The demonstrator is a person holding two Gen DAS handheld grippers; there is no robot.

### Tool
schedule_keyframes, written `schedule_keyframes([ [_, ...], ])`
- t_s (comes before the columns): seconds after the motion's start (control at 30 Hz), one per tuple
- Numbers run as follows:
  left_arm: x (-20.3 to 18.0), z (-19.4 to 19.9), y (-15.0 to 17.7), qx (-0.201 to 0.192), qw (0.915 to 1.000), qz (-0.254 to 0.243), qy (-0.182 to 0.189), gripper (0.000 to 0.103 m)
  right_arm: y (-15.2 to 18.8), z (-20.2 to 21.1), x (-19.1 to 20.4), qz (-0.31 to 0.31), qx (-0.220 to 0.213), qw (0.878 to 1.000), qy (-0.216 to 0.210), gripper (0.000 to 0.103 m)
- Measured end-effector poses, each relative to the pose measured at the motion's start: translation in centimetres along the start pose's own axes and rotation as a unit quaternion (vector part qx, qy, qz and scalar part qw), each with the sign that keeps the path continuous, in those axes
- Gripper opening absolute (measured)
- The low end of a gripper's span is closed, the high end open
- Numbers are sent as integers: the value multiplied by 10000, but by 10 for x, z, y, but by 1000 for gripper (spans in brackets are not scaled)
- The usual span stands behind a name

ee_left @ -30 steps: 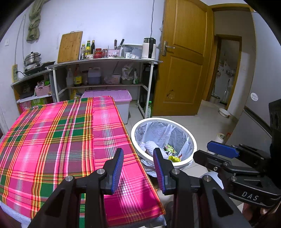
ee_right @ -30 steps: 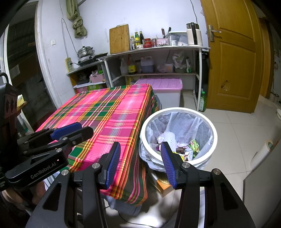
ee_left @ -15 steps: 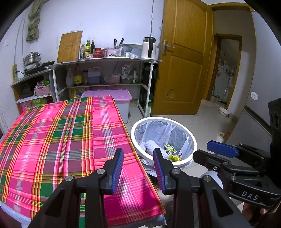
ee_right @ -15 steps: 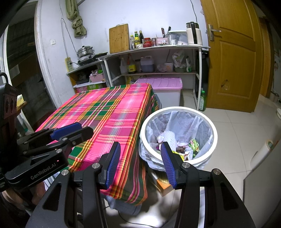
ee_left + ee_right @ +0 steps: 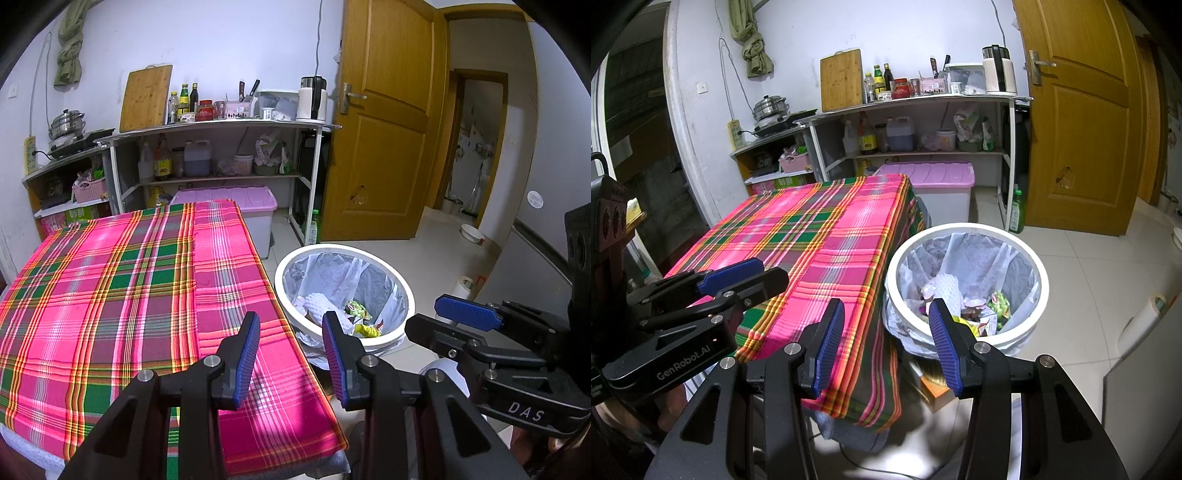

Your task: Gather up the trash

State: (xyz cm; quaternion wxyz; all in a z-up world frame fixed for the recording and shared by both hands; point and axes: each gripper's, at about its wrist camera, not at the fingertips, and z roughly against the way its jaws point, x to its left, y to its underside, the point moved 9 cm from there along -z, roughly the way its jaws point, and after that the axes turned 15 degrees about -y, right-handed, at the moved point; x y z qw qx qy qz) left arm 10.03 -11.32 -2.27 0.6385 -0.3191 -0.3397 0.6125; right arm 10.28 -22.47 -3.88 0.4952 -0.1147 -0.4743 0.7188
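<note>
Nothing has moved since a second ago — both grippers hang in the same spots, each with its blue-padded jaws apart and nothing between them. From the left wrist view, the left gripper [image 5: 290, 330] hovers over the near right edge of a table [image 5: 110, 295] covered in a pink, green and yellow plaid cloth, its top bare. Just beside the table on the pale tiled floor stands a round white trash bin [image 5: 400, 284] lined with a clear bag, and the trash [image 5: 356, 310] sits inside it: a white foam net, crumpled wrappers, a green and yellow packet. The right gripper [image 5: 454, 325] enters this view from the right, printed "DAS". From the right wrist view, the right gripper [image 5: 884, 317] points between the table edge and the bin, and the left gripper [image 5: 753, 275] shows at the left, marked "GenRobot.AI". Against the white back wall stands a metal shelf unit [image 5: 221, 127] with a wooden cutting board, bottles and a kettle; a pink-lidded storage box [image 5: 236, 197] sits below. A yellow wooden door [image 5: 380, 147] stands to the right. Only the left view shows a hallway beyond the door; only the right view shows a dark doorway at far left and a cardboard box under the table corner.
</note>
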Motion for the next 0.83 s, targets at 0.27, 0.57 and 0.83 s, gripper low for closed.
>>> schedule_keyframes([
  [0.27,0,1,2,15,10000,-31,-4,35,0,0,0,4,5,10000,1,49],
  [0.57,4,2,11,52,9999,-87,43,35,4,2,0,2,20,10000,10,49],
  [0.83,2,0,9,61,9999,-95,42,35,5,2,1,-5,28,10000,10,49],
])
